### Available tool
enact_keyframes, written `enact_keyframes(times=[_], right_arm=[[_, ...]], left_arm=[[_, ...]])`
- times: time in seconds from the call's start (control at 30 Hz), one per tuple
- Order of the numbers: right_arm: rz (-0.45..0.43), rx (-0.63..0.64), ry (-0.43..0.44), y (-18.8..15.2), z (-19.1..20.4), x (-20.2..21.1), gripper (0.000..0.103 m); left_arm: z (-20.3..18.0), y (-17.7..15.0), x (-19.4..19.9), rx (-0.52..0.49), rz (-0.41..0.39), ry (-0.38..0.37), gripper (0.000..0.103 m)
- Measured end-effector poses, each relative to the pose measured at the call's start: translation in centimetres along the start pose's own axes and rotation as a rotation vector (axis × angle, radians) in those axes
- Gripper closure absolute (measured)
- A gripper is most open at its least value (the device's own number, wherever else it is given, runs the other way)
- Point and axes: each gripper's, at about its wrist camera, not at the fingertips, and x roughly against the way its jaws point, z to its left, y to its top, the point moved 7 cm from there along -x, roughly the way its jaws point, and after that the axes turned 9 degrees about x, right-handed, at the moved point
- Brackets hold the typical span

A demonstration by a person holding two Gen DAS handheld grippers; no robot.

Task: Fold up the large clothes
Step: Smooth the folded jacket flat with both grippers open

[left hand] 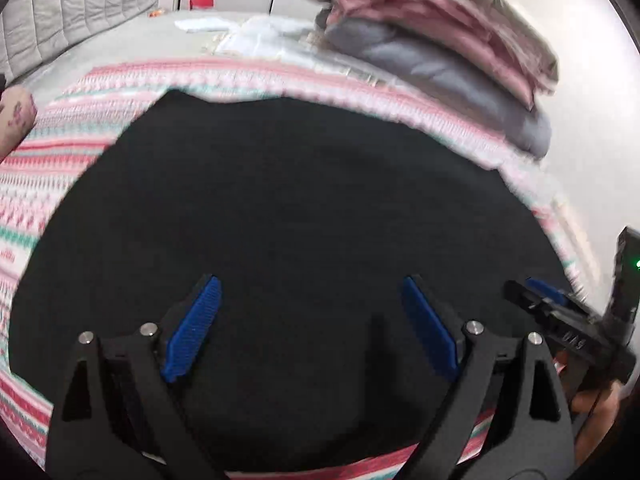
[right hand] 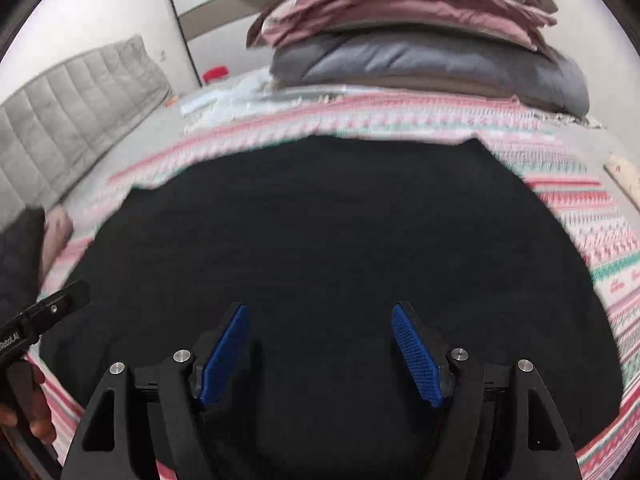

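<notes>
A large black garment point(left hand: 288, 220) lies spread flat on a pink, white and teal patterned bedspread point(left hand: 60, 160). My left gripper point(left hand: 310, 284) hovers over its near part, blue pads wide apart, nothing between them. The right gripper shows at the right edge of the left wrist view as a black body with a blue pad point(left hand: 552, 300). In the right wrist view the same black garment point(right hand: 320, 232) fills the middle, and my right gripper point(right hand: 320, 312) stands open above it with nothing between its fingers. The left gripper's black finger point(right hand: 60, 304) pokes in at the left edge.
A stack of folded bedding point(right hand: 420, 32), pink over grey, sits at the far side of the bed. A grey padded headboard point(right hand: 72, 112) stands at the left. White cloths point(left hand: 256, 36) and a red-lidded container point(left hand: 201, 2) lie beyond. A person's hand point(right hand: 36, 412) holds the left gripper.
</notes>
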Motion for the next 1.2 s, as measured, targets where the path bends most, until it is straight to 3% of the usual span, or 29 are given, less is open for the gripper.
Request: enact_keyframes(times=[0.07, 0.17, 0.27, 0.37, 0.43, 0.5, 0.7, 0.93, 1.07, 1.2], right_arm=[[0.063, -0.01, -0.003, -2.2, -1.1, -1.1, 0.027], [0.069, -0.029, 0.01, -3.0, -3.2, -0.8, 0.027], [0.084, -0.095, -0.06, -3.7, -6.8, 0.5, 0.027], [0.066, -0.162, -0.051, -4.2, -8.3, 2.2, 0.027], [0.055, -0.18, -0.123, -4.2, -8.8, 3.8, 0.027], [0.018, -0.184, -0.137, -4.0, -8.5, 5.2, 0.027], [-0.084, -0.215, -0.03, -3.2, -5.5, 8.1, 0.026], [-0.069, -0.202, -0.002, -2.9, -3.5, 7.2, 0.026], [-0.05, -0.201, 0.013, -2.9, -2.6, 6.5, 0.026], [-0.038, -0.185, 0.023, -2.9, -1.5, 6.1, 0.026]], left_arm=[[1.7, -1.1, -1.0, -0.012, 0.045, 0.08, 0.011], [4.6, -0.8, 0.0, 0.019, 0.023, 0.116, 0.011], [7.2, -0.2, 2.2, 0.09, -0.011, 0.111, 0.011], [9.1, -0.1, 4.7, 0.173, -0.046, 0.094, 0.011], [9.7, -0.4, 6.3, 0.23, -0.069, 0.101, 0.011], [10.0, -1.0, 7.1, 0.268, -0.078, 0.125, 0.01], [11.2, -3.2, 7.2, 0.354, -0.058, 0.227, 0.01], [12.5, -4.2, 6.3, 0.465, -0.046, 0.271, 0.01], [13.1, -5.1, 4.9, 0.536, 0.016, 0.241, 0.01], [13.0, -5.9, 3.5, 0.651, 0.071, 0.083, 0.01]])
